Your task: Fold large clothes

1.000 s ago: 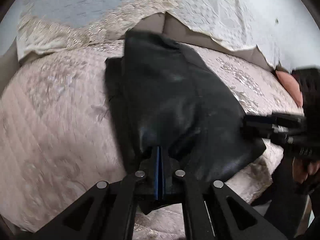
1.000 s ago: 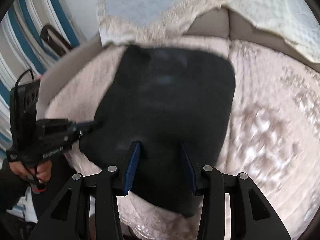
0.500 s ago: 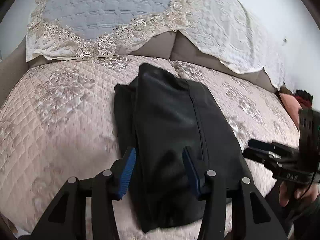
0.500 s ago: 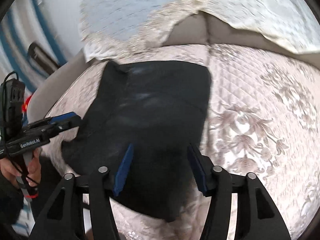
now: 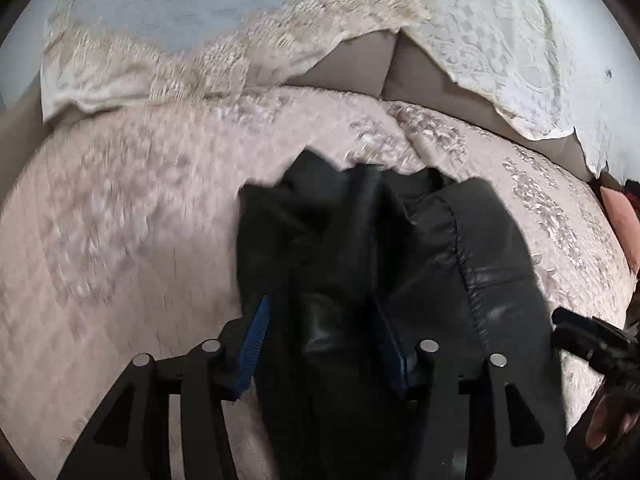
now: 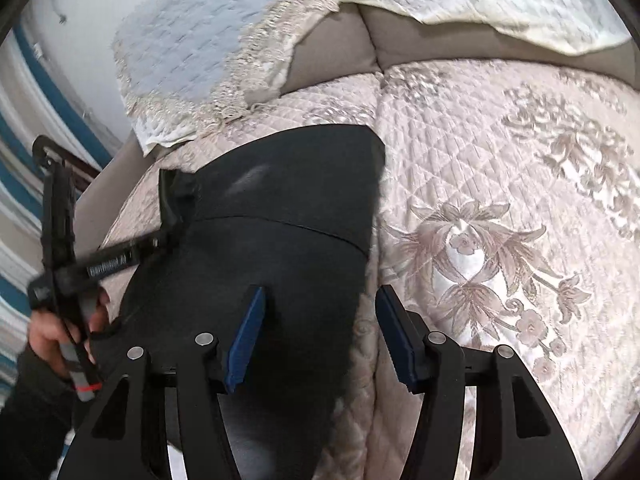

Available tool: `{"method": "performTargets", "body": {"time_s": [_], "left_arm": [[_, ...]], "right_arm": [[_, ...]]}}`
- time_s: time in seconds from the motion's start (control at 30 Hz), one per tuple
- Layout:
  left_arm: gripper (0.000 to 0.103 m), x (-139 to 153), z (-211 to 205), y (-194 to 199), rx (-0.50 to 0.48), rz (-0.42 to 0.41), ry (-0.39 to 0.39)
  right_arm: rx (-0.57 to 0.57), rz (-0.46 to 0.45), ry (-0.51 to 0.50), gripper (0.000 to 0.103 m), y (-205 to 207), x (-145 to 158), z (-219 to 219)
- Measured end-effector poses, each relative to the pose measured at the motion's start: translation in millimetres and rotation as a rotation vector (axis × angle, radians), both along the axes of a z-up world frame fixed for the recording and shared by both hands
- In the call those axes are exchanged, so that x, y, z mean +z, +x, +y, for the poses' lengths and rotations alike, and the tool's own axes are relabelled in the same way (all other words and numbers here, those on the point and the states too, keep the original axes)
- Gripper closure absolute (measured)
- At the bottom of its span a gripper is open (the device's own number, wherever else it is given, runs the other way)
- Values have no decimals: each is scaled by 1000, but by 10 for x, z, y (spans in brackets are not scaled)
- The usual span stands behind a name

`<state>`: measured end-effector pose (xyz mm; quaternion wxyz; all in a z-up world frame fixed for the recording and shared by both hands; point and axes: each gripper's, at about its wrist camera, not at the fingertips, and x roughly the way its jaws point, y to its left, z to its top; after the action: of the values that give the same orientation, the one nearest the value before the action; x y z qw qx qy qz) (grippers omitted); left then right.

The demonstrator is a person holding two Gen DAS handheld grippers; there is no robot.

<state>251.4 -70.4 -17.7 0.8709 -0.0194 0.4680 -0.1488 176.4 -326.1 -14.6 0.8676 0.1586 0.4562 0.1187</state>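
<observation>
A black leather-look garment (image 5: 420, 264) lies folded on the quilted sofa seat (image 5: 132, 216). My left gripper (image 5: 320, 340) is open, its jaws on either side of a bunched ridge of the garment's left edge. In the right wrist view the garment (image 6: 280, 208) is a flat dark slab with a seam across it. My right gripper (image 6: 318, 330) is open, low over the garment's right edge and the beige cover. The left gripper also shows in the right wrist view (image 6: 160, 242), its tip at the garment's left side.
Lace-edged covers (image 5: 208, 20) hang over the sofa backrest (image 5: 360, 64). A pink cushion (image 5: 620, 220) sits at the far right. A striped blue-and-white wall (image 6: 24, 128) lies beyond the sofa's left arm. The right gripper shows at the left wrist view's right edge (image 5: 592, 340).
My left gripper opened half a second ago and has since pushed forward into the garment's left edge, bunching it. My right gripper shifted right to the garment's right edge.
</observation>
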Motion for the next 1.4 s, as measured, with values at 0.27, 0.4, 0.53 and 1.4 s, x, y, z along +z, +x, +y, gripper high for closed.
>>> {"method": "performTargets", "body": {"time_s": [0.27,0.4,0.53,1.4], "left_arm": [[45,103,62,-155,11,-18,-12],[43,188,138,-275,6,-7,-76],[37,201,163,-376,-10,12,-127],[82,92,266,-405,-36,15,-197]], "right_arm": [[12,11,51,40,41,-35,-69],[15,30,107,40,25,-95,-130],[19,44,159,39,61,-148,-154],[90,25,213,84,231,158,78]]}}
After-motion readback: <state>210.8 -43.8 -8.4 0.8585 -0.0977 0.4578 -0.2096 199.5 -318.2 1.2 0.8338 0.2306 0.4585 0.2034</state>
